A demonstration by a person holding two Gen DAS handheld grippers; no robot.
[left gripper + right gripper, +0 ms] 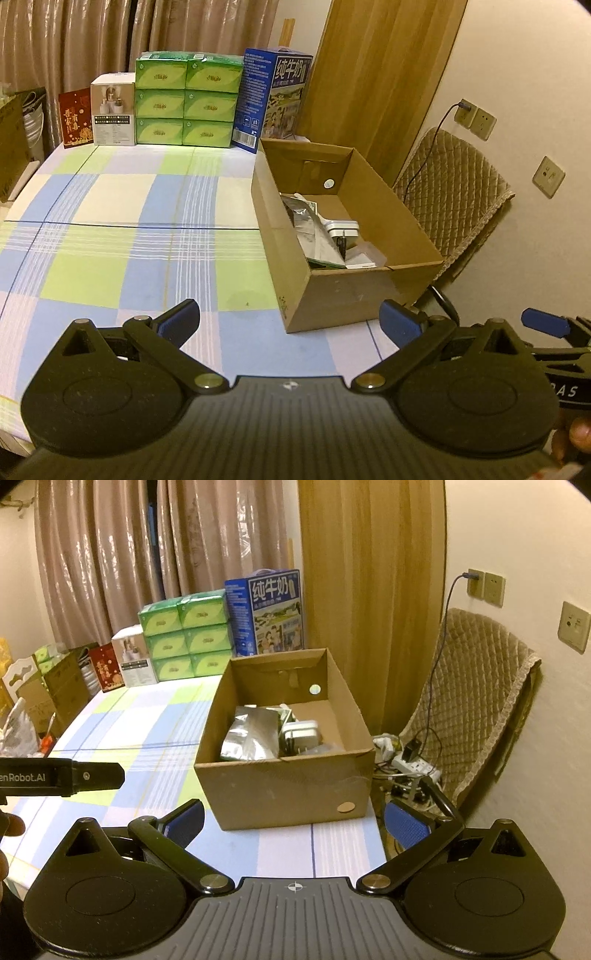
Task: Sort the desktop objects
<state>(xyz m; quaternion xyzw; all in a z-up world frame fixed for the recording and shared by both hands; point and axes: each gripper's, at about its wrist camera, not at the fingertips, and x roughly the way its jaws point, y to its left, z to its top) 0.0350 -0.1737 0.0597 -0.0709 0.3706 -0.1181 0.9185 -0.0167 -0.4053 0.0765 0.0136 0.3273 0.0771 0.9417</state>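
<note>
An open cardboard box [369, 291] [280, 790] stands at the right edge of the checked tablecloth [122, 236] [147, 727]. Inside it lie a silver foil pouch [251, 734] [301, 216], a white charger [301, 733] [341, 227] and a clear plastic piece [364, 254]. My left gripper [290, 321] hovers open over the near tablecloth, left of the box's front corner, with nothing between its blue pads. My right gripper [293, 821] is open too, just before the box's front wall. The left gripper's body [62, 775] shows at the left of the right wrist view.
At the table's far end stand stacked green tissue packs [186, 101] [188, 642], a blue milk carton box [271, 98] [267, 613], a white product box [112, 110] and a red packet [74, 118]. A padded chair [476, 701] and a power strip [415, 764] with cables lie right of the table.
</note>
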